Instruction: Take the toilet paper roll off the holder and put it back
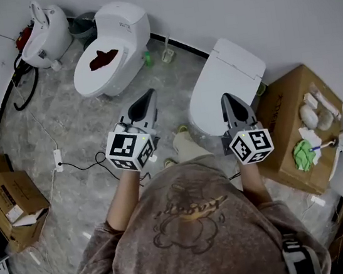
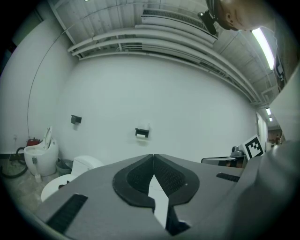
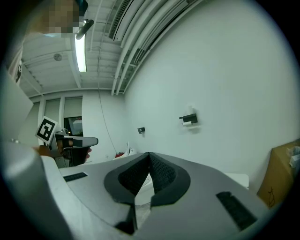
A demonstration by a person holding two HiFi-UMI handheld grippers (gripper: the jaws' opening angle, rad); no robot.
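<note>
Holding left gripper (image 2: 153, 156) and right gripper (image 3: 149, 154) level, fingers clenched on nothing, aimed at the far wall where the toilet paper roll (image 2: 140, 136) hangs on its holder (image 2: 142, 131), well apart, likely lining up the approach.

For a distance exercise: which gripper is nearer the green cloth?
Right. The right gripper hangs a little left of the green cloth; the left gripper hangs much farther left.
</note>
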